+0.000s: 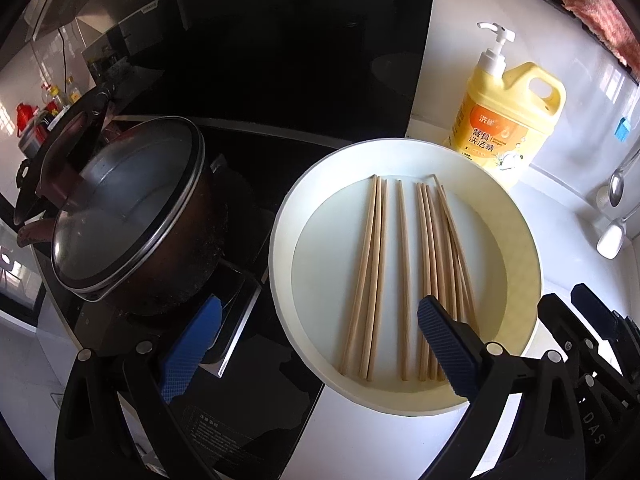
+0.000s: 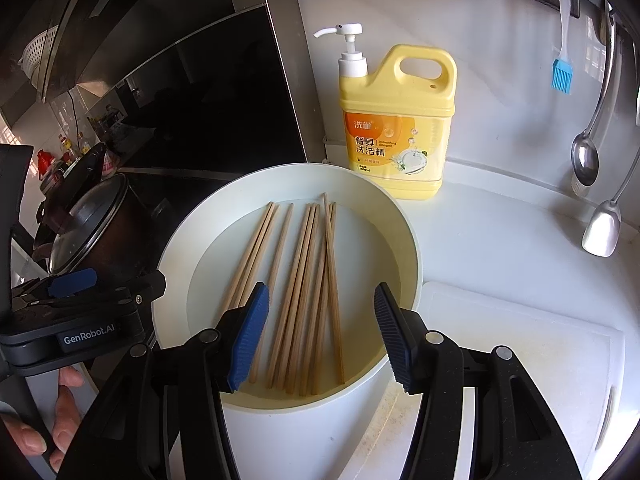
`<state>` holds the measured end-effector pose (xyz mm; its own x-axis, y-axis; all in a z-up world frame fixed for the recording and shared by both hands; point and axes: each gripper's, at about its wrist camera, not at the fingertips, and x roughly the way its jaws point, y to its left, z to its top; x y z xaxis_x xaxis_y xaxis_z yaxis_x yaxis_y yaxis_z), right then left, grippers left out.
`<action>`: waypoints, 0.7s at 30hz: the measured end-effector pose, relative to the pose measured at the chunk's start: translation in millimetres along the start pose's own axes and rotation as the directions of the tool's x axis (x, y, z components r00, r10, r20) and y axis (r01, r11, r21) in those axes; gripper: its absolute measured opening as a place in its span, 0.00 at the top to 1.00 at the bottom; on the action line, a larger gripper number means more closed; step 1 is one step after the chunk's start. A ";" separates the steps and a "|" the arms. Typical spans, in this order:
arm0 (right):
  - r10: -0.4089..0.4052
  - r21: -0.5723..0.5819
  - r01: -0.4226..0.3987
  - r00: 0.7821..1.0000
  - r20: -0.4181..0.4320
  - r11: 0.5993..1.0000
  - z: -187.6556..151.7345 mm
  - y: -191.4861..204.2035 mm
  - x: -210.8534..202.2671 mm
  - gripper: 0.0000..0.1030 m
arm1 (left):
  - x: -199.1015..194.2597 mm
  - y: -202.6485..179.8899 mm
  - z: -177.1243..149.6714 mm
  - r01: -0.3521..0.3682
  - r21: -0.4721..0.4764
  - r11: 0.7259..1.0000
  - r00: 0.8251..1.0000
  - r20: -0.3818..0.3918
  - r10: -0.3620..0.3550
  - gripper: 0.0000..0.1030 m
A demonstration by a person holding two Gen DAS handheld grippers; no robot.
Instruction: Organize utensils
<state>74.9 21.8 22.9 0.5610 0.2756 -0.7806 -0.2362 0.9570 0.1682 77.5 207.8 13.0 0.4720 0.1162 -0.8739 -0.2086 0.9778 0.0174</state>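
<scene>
Several wooden chopsticks (image 1: 404, 276) lie side by side in a white round basin (image 1: 280, 240). In the right wrist view the chopsticks (image 2: 304, 292) lie in the same basin (image 2: 176, 256). My left gripper (image 1: 320, 340) is open and empty, over the basin's near-left rim. My right gripper (image 2: 320, 332) is open and empty, just above the basin's near edge with the chopstick ends between its blue pads. The left gripper also shows at the left of the right wrist view (image 2: 72, 280).
A dark pot with a glass lid (image 1: 132, 216) stands on the black stove left of the basin. A yellow dish soap bottle (image 2: 396, 124) stands behind the basin. Spoons (image 2: 586, 160) and a blue brush (image 2: 562, 72) hang on the right wall. A white cutting board (image 2: 520, 360) lies at right.
</scene>
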 end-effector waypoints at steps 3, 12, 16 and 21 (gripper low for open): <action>-0.003 0.003 0.003 1.000 0.003 1.000 -0.7 -0.9 -1.9 0.49 | -2.5 -0.2 -0.3 -0.001 -0.001 1.000 1.000 0.006 0.001 0.06; -0.005 -0.001 0.005 1.000 0.003 1.000 -0.9 0.8 -2.1 0.49 | -8.3 -0.4 -1.0 -0.005 -0.003 1.000 1.000 0.015 0.005 0.06; -0.007 -0.005 0.007 1.000 0.003 1.000 -1.3 2.6 -2.3 0.49 | -9.8 -0.4 -1.8 -0.007 -0.003 1.000 1.000 0.020 0.007 0.06; -0.007 -0.008 0.007 1.000 0.003 1.000 -2.0 5.1 -2.9 0.49 | -10.4 -1.1 -2.9 -0.009 -0.002 1.000 1.000 0.020 0.009 0.06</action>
<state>70.5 25.6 24.8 0.5653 0.2693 -0.7796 -0.2390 0.9581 0.1577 70.3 205.0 20.7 0.4872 0.1286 -0.8638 -0.2147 0.9764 0.0242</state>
